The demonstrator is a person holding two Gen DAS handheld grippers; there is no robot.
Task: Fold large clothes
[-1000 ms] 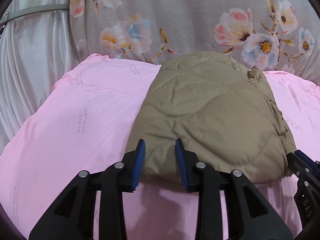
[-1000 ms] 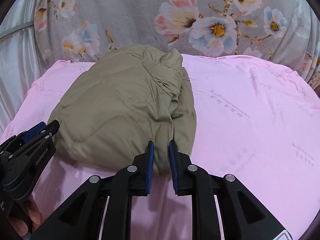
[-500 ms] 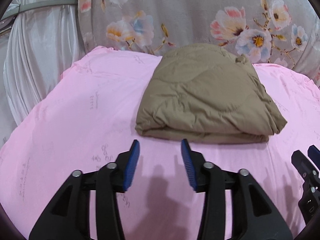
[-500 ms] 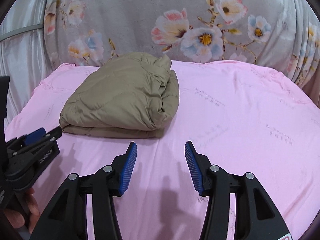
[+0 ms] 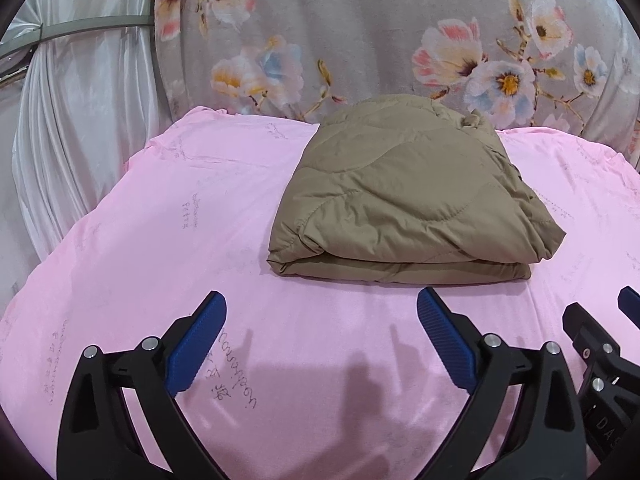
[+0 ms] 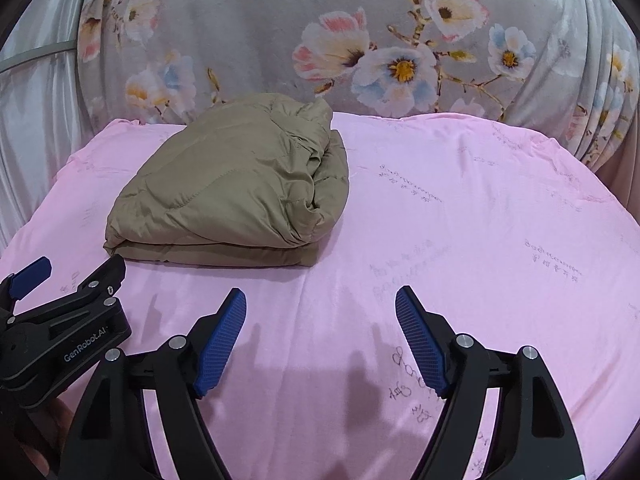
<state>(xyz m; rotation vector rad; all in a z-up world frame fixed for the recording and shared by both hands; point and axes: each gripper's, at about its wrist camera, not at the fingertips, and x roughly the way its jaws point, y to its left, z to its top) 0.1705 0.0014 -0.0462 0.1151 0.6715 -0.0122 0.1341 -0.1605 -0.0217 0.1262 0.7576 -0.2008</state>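
Observation:
A tan quilted jacket lies folded in a compact stack on the pink sheet; it also shows in the right wrist view. My left gripper is open and empty, held back from the jacket's near edge. My right gripper is open and empty, to the right of and nearer than the jacket. The left gripper shows at the left edge of the right wrist view, and part of the right gripper shows at the right edge of the left wrist view.
A grey floral cushion stands behind the sheet, also in the right wrist view. A white curtain hangs at the left. The pink sheet stretches wide to the jacket's right.
Both grippers let go of the jacket's near edge, opened wide and drew back from it. The jacket now lies flat and folded on the sheet.

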